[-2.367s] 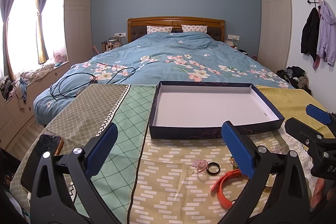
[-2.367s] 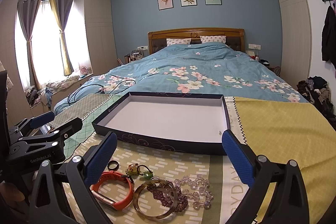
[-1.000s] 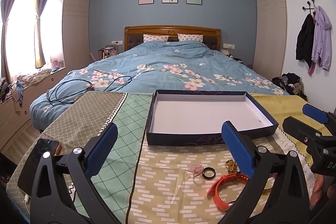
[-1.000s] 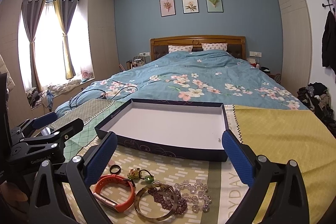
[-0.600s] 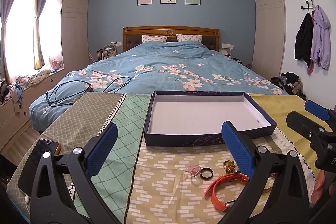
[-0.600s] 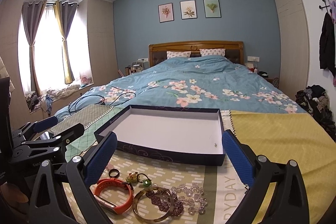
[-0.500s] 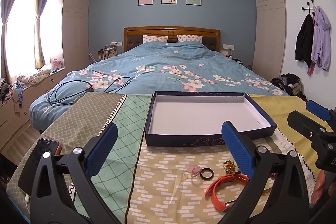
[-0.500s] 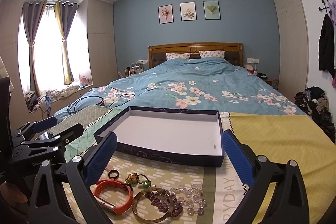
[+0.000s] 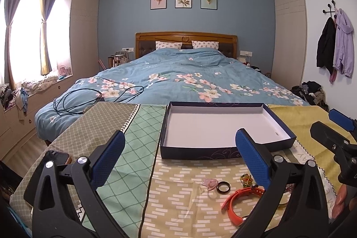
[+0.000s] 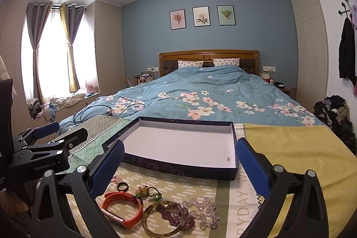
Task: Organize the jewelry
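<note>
Jewelry [image 10: 160,211] lies in a pile on the cloth, just in front of the box [image 10: 178,165]. Nothing is in the box yet. Left gripper [image 9: 178,158] and right gripper [image 10: 178,165] are both wide open, holding nothing.

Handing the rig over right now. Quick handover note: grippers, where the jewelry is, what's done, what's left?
Left gripper: open, empty, above the cloth.
Right gripper: open, empty, above the jewelry pile.
Box: open on the cloth, white inside, no jewelry in it.
In front of the box, all on the cloth: orange band, black ring, pink piece, gold-green charm, amber bangle, dark purple bead bracelet, clear bead bracelet.
Done: nothing moved into the box.
Left: every piece.
</note>
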Demonstrator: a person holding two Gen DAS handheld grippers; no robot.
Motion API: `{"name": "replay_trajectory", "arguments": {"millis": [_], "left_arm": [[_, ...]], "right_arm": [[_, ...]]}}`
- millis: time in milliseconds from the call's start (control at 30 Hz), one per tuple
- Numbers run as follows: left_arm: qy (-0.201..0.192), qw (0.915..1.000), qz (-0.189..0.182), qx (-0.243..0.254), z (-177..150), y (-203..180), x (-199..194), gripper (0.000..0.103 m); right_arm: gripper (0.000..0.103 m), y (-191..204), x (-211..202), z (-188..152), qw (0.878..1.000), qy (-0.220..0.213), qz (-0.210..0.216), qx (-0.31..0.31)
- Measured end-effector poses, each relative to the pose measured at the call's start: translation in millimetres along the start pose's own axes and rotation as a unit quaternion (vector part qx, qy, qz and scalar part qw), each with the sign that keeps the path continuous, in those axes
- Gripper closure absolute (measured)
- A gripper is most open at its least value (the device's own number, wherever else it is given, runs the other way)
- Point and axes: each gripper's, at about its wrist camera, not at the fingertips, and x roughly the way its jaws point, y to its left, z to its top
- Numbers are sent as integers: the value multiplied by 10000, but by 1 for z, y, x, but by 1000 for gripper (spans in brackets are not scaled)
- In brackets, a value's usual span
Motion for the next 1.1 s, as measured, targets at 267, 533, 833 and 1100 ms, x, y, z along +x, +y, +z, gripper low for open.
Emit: {"name": "replay_trajectory", "arguments": {"millis": [267,533,833,1100], "left_arm": [[-111,9999,12,69,1,-1,-6,5],[-73,9999,39,134,4,-3,-5,5],[-50,9998,27,204,8,-4,-5,5],[310,9978,-436,382,13,0,5,6]], "right_arm": [[6,0,-1,0,10000,-6,3,7],[6,-1,-2,1,10000,14,-3,36],[6,-4,1,1,9999,70,-19,80],[6,-16,11,-3,9985,521,-134,45]]}}
